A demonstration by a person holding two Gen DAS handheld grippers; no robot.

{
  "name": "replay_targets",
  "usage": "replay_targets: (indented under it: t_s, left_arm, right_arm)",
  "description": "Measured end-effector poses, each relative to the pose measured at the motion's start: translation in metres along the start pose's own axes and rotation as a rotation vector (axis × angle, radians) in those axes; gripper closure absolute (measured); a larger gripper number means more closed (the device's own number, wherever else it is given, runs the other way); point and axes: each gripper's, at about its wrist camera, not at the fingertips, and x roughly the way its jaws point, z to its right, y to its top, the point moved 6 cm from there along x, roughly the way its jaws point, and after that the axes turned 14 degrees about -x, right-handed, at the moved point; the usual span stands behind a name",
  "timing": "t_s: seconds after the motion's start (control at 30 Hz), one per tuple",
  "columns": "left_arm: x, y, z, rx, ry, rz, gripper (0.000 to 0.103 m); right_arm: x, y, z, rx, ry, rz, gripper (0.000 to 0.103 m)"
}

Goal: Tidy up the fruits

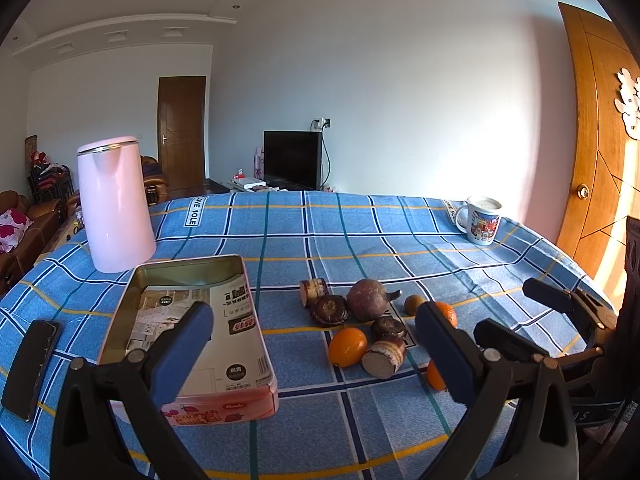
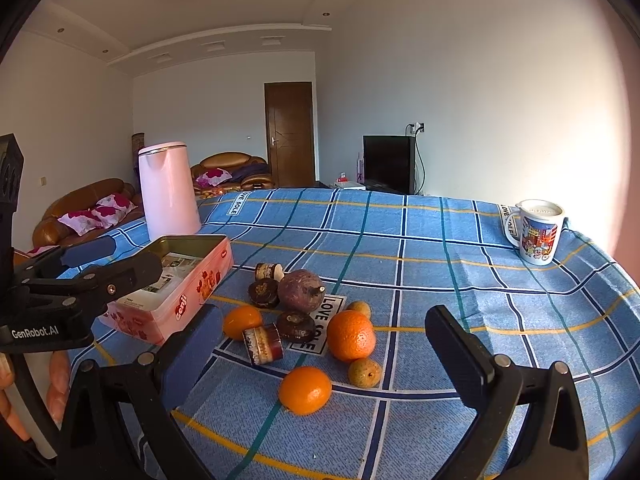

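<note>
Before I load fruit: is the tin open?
Open: the tin has no lid; only printed paper lies inside.

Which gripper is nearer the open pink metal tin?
Left. The left gripper has one finger over the pink tin; the right gripper hovers by the fruit beside it.

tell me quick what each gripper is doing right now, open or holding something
left gripper: open, holding nothing, over the table by the tin.
right gripper: open, holding nothing, above the fruit.
</note>
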Motion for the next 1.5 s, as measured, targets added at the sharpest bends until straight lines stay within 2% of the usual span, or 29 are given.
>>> replay_targets:
  t_s: [1.17, 1.5]
  left_arm:
    - [0.0011, -0.0008, 0.0001, -0.004, 0.002, -0.007, 0.000]
    - [0.0058, -0.0072, -0.0003, -0.004, 0.009, -0.019, 0.000]
  right_arm:
    - [0.0057, -0.0049, -0.0061, 0.001, 0.023, -0.019, 0.001]
    - [0.0053, -0.0094, -0.0034, -0.004, 0.005, -0.028, 0.001]
